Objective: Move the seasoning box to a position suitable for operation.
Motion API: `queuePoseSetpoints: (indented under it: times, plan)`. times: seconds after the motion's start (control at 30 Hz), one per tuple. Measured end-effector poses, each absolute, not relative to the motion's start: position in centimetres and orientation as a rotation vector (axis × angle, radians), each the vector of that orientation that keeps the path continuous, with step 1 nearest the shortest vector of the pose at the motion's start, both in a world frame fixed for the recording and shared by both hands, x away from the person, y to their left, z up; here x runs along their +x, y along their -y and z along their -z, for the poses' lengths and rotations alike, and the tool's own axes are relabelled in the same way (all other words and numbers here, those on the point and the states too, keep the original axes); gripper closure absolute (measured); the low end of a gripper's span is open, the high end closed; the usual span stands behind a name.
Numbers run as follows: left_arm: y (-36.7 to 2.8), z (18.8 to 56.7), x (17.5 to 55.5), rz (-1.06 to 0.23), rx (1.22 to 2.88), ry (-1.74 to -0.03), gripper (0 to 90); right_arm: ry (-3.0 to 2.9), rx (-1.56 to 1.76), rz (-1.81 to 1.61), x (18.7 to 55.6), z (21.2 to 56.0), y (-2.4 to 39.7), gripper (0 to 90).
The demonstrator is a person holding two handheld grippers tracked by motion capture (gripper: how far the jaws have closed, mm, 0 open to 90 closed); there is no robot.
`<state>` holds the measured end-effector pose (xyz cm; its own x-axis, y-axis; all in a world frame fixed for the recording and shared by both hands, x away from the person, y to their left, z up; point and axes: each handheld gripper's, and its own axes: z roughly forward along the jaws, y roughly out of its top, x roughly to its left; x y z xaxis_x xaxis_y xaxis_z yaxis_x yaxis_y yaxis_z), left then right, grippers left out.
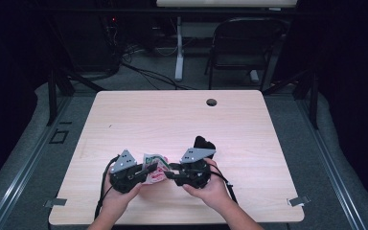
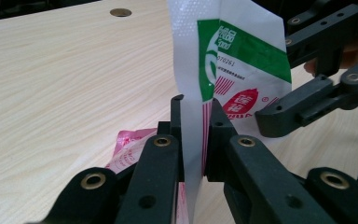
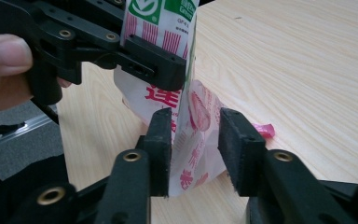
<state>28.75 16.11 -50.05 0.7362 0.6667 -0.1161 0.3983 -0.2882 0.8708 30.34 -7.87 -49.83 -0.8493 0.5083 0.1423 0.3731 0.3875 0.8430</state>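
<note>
Your left gripper (image 2: 193, 109) pinches the packet (image 2: 233, 70); your right gripper (image 3: 196, 135) stands half-open around its lower edge; close off-centre and the thin film may slip or tear.

Table (image 1: 139, 115) far half bare; black object (image 1: 204, 143) just behind right tongs (image 1: 171, 171).

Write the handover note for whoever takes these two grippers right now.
Left hand-held gripper: shut on the printed plastic bag, holding it upright above the wooden table.
Right hand-held gripper: jaws around the bag's lower part, a gap at one pad, not clamped.
Done: the bag is lifted and held between both grippers near the table's front edge.
Left: close the right gripper on the bag; it looks unopened so far, though I cannot be sure.
</note>
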Motion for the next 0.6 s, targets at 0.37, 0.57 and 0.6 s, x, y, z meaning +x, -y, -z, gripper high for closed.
queuePoseSetpoints:
  times: [0.37, 0.57, 0.6]
  plan:
    - [-16.03, 50.17, 28.59, -0.346, 1.918, -0.816, 77.4, -2.523, 0.816, -1.425, 30.60, 49.98, 7.88, 88.2]
    - [-16.38, 50.27, 28.56, -0.353, 1.929, -0.823, 71.1, -2.525, 0.822, -1.433, 30.64, 49.97, 7.87, 89.9]
    - [-16.42, 50.31, 28.55, -0.347, 1.927, -0.823, 70.5, -2.525, 0.822, -1.433, 30.64, 49.95, 7.87, 90.0]
